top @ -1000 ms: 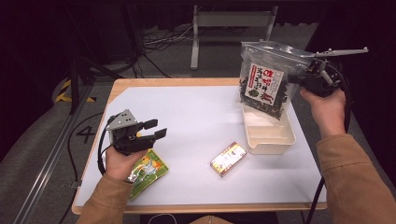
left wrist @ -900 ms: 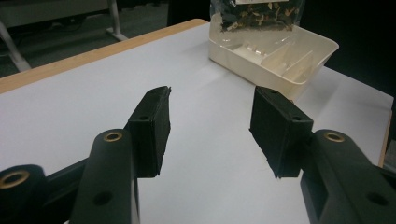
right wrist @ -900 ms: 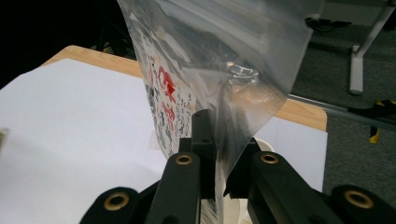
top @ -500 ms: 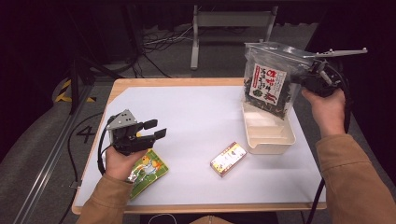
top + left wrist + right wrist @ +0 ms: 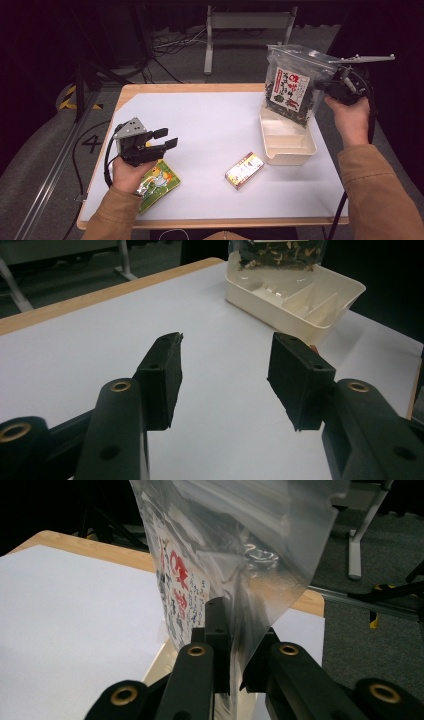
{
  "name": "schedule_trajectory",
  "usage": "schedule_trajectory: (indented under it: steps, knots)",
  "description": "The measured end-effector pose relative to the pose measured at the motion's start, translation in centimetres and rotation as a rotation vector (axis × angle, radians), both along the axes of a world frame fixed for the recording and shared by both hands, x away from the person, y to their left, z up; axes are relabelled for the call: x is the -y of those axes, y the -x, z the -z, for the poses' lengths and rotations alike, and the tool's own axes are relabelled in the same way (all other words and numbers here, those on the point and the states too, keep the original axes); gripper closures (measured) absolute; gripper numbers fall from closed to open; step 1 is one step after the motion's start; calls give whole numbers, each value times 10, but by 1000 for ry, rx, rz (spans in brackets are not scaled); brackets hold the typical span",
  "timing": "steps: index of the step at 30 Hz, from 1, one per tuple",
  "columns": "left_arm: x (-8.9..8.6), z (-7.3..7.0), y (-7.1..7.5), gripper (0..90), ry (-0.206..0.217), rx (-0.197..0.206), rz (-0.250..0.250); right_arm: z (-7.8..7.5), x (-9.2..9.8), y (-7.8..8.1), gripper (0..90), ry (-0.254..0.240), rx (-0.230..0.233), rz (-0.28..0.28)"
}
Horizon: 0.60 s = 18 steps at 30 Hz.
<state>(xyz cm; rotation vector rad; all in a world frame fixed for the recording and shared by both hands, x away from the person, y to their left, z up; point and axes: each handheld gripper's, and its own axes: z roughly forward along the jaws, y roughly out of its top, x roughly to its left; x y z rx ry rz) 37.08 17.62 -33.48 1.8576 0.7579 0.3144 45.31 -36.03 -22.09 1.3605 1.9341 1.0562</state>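
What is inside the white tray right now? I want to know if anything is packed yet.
The white tray shows bare dividers and nothing in its near compartments. The snack bag, held by the right tongs, hangs over its far end and hides that part.

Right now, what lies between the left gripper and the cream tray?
In the high view, bare white tabletop separates the left gripper from the cream tray; the small snack box sits nearer the person.

Bag [image 5: 292, 85] above tray [image 5: 290, 147] at table's [image 5: 210, 120] right — box [image 5: 244, 170] left of it
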Motion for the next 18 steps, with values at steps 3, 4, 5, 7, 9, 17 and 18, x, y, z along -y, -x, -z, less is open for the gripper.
schedule_trajectory:
  steps: [3, 4, 5, 7, 9, 17, 18]
  knots:
    - [-1, 0, -1, 477, -2, 4, -1, 2, 1, -1, 847, -5, -2, 3]
    - [-1, 1, -1, 477, 0, 1, -2, 3, 2, -1, 847, -8, -2, 4]
    - [-1, 1, -1, 477, 2, -1, -2, 4, 2, -2, 846, -11, -4, 6]
    - [-1, 1, -1, 476, -2, 0, -1, 6, 3, -3, 845, -16, -7, 6]
    - [-1, 1, -1, 475, 0, -2, -4, 7, 3, -3, 844, -15, -8, 8]
    - [-3, 1, -1, 473, 3, -6, -9, 19, 2, -7, 836, -11, -35, 4]
    - [-3, 2, -1, 473, 4, -6, -9, 21, 3, -8, 833, -11, -38, 0]
